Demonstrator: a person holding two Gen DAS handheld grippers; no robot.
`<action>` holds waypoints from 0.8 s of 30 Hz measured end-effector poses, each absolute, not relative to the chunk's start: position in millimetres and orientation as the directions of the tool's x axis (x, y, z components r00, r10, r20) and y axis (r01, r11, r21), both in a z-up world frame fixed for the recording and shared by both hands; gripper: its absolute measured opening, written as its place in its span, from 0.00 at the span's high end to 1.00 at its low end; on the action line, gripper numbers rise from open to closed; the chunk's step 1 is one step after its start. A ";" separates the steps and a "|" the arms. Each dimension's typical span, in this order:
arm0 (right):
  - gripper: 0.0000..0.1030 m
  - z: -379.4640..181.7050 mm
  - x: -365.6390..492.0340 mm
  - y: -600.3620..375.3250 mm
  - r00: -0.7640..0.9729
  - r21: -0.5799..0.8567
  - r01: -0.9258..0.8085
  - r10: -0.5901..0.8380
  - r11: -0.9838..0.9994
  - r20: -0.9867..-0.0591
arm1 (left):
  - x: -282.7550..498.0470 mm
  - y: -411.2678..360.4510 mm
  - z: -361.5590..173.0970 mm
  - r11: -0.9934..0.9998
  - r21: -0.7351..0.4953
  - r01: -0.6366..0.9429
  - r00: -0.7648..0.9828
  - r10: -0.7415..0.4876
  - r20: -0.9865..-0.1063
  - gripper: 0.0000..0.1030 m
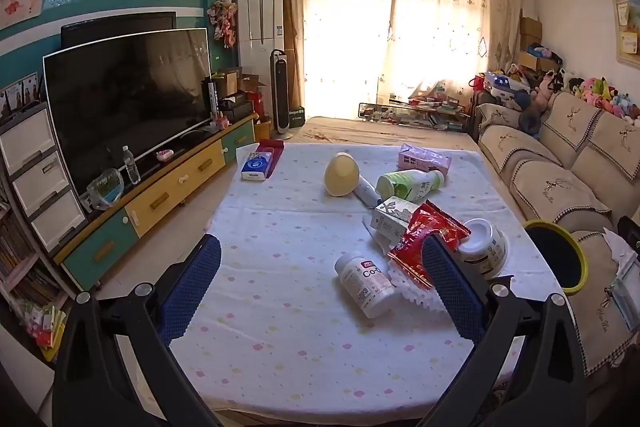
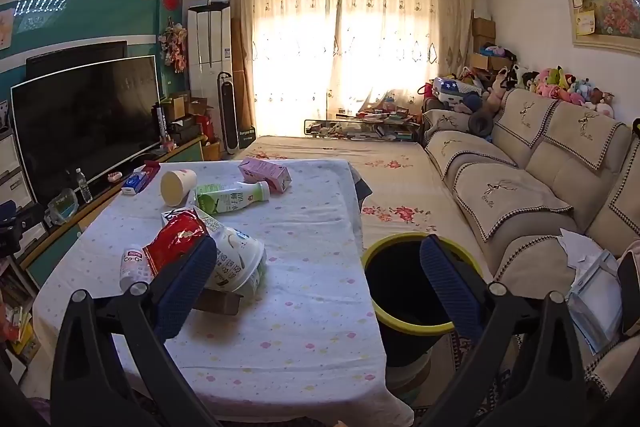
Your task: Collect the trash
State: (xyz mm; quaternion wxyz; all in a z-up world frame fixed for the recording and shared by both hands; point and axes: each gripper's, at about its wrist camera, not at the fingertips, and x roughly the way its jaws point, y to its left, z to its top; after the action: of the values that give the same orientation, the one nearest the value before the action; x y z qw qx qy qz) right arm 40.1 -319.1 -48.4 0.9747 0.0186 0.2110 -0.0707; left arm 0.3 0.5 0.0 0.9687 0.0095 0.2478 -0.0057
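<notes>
Both grippers, left (image 1: 320,283) and right (image 2: 316,283), are held wide, empty; the nearest pill bottle (image 1: 366,283) is best straddled squarely, then dropped into the bin (image 2: 404,291).

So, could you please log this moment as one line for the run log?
left gripper: open, empty | right gripper: open, empty | trash: on table | bin: beside table, nothing visible inside

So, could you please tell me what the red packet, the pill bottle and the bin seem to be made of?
Red packet: probably plastic or foil film, glossy; it is crinkled and catches glints of light.
Pill bottle: likely opaque white plastic, smooth, with a printed paper-like label.
Bin: seemingly hard plastic, with a black body and a smooth yellow-green rim.
</notes>
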 end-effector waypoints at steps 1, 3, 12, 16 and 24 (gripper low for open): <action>0.06 -48.4 40.2 -319.0 0.900 0.004 0.147 -0.132 0.989 -0.415 | 0.2 0.2 0.0 1.000 0.015 0.018 0.877 -0.008 -0.480 0.04; 0.06 -48.2 40.1 -319.7 0.901 0.007 0.151 -0.135 0.988 -0.413 | 0.3 -1.2 0.1 1.000 0.017 0.022 0.877 -0.011 -0.481 0.04; 0.06 -48.6 40.4 -321.1 0.900 0.011 0.143 -0.125 0.990 -0.417 | 1.0 -8.2 -4.0 0.999 0.017 0.034 0.874 -0.022 -0.485 0.04; 0.06 -52.3 41.9 -318.2 0.900 0.012 0.143 -0.125 0.990 -0.418 | 0.3 -11.2 -3.5 0.999 0.019 0.034 0.874 -0.021 -0.485 0.04; 0.06 -58.2 45.3 -317.3 0.898 0.014 0.141 -0.122 0.990 -0.423 | -0.8 -7.8 -5.8 0.999 0.015 0.043 0.868 -0.030 -0.496 0.04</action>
State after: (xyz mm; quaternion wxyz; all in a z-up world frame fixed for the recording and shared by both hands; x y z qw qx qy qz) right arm 45.3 -317.3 -58.2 0.9739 0.0220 0.2156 -0.0673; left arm -0.8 -7.8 -5.8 0.9663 0.0129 0.2563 -0.0189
